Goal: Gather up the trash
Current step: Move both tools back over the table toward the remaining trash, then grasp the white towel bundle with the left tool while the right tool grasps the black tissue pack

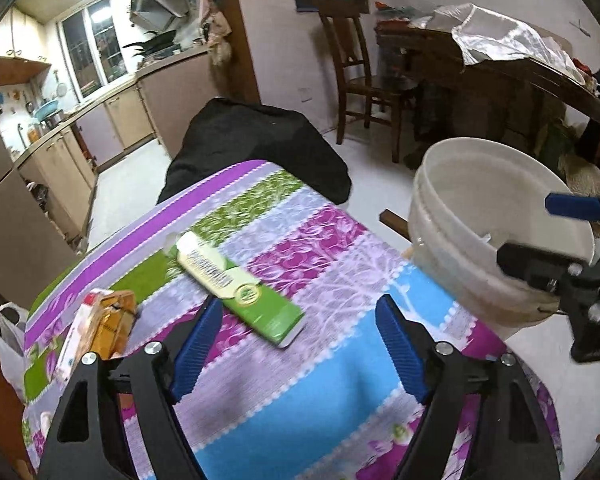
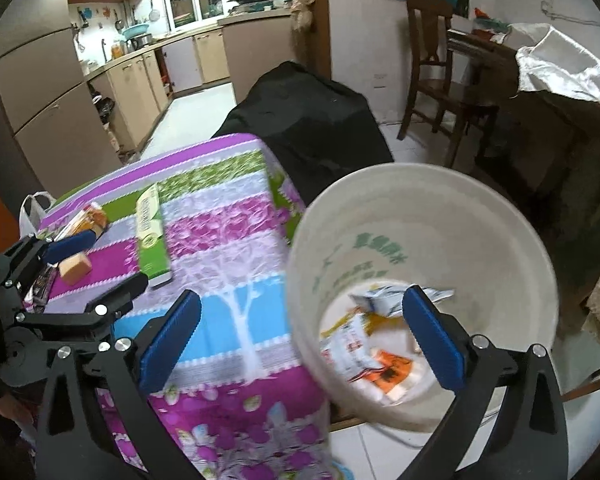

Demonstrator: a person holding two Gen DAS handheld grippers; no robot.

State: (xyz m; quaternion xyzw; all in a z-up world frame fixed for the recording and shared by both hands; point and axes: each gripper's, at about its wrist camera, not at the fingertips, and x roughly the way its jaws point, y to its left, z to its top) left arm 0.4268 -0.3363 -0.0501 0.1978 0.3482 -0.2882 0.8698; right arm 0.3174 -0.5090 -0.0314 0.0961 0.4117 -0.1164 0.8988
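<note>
The right gripper hangs with jaws spread wide and empty over the white bucket, where crumpled wrappers lie at the bottom. The left gripper, also spread and empty, hovers above the table near a green box and an orange carton

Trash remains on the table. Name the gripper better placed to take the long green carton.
Left. The left gripper is open just before the long green carton; the right gripper hangs open at the white plastic bucket.
</note>
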